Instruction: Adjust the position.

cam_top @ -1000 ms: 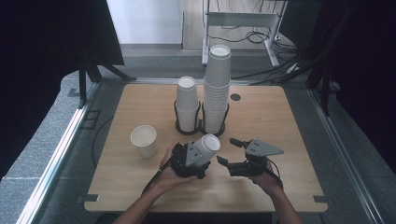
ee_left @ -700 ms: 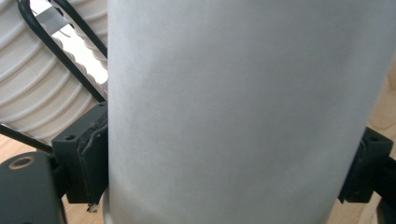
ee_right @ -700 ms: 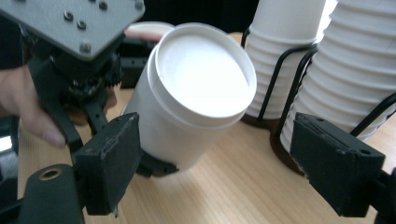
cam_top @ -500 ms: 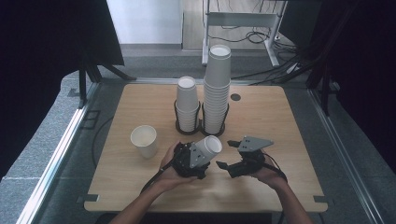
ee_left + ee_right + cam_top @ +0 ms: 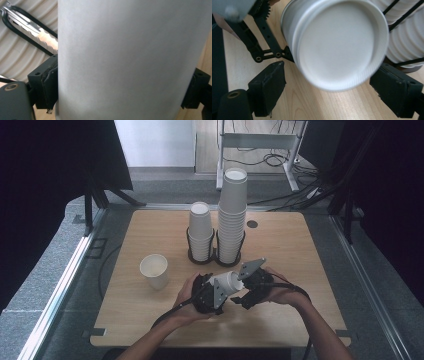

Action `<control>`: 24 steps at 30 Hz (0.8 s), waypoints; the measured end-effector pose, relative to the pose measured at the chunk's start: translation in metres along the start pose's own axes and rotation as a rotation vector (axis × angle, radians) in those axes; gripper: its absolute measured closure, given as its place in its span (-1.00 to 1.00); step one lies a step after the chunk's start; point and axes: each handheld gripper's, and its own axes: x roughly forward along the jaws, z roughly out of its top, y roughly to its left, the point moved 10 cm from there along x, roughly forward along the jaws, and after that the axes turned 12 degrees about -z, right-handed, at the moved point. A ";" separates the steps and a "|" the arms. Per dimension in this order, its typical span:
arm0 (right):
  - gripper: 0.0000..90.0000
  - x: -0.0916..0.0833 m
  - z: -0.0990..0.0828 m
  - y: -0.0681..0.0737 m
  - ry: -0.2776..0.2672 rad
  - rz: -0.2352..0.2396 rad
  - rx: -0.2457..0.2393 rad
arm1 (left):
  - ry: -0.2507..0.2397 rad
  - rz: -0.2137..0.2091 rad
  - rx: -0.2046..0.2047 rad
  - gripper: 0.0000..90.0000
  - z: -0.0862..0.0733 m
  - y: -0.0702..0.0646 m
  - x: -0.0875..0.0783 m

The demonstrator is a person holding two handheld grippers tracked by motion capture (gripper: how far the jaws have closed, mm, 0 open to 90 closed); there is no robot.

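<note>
From the high view we saw the left gripper near the bench's front edge, clamping a white paper cup tilted on its side — its bottom toward the right gripper, just beside it. In the left gripper view, the cup's smooth matte wall sat pressed between both black pads. In the right gripper view, we found the cup's round ridged bottom between that gripper's spread jaws — they had just been opening — with neither pad touching it.
</note>
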 end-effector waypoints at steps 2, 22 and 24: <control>-0.71 0.001 0.000 0.001 0.015 0.008 -0.007 | 0.010 0.008 0.017 -0.75 0.000 -0.001 0.000; -0.62 0.019 0.006 0.010 0.129 0.106 -0.067 | 0.031 0.057 0.131 -0.75 0.007 -0.012 0.005; -0.61 0.019 0.005 0.009 0.135 0.110 -0.064 | 0.032 0.054 0.131 -0.75 0.007 -0.012 0.005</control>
